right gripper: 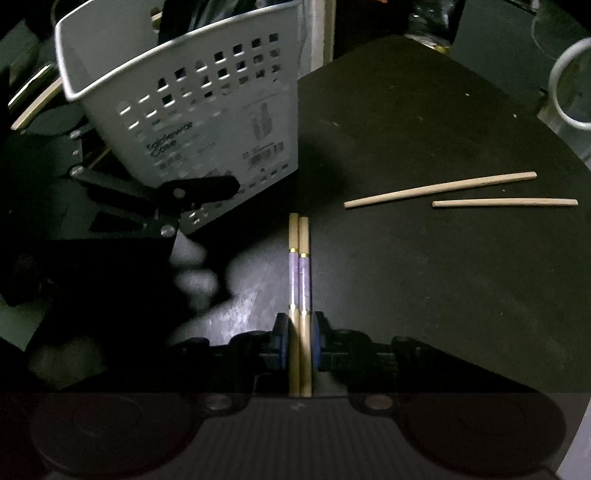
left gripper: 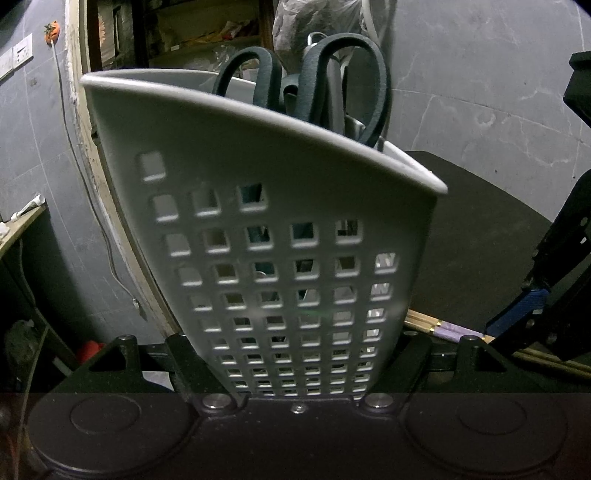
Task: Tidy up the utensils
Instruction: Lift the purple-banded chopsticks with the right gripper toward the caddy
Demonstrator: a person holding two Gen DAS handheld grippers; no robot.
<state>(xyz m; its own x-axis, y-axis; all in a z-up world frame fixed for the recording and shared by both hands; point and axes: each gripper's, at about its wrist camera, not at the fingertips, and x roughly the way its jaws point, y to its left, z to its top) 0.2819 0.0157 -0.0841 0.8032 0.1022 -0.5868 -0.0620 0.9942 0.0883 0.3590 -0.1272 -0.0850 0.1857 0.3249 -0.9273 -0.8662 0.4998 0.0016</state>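
Note:
A white perforated utensil holder [left gripper: 280, 166] leans tilted over the black table [right gripper: 424, 295], with dark-handled scissors [left gripper: 347, 74] standing in it. My left gripper [left gripper: 299, 369] is shut on the holder's lower part; in the right wrist view its black fingers [right gripper: 192, 199] clamp the holder [right gripper: 184, 122]. A pair of chopsticks with purple bands [right gripper: 300, 273] lies side by side on the table, pointing away. My right gripper [right gripper: 300, 339] has its blue pads [right gripper: 282, 339] pressed on both sides of the pair. In the left wrist view, the right gripper [left gripper: 524, 310] stands over the same chopsticks [left gripper: 450, 330].
Two plain wooden chopsticks [right gripper: 439, 189] [right gripper: 506, 202] lie apart on the table's right half. A pale ring-shaped rim [right gripper: 565, 92] stands off the far right edge. Behind the holder are a grey wall [left gripper: 480, 74], a doorway with shelves [left gripper: 207, 33] and a hanging cable [left gripper: 92, 206].

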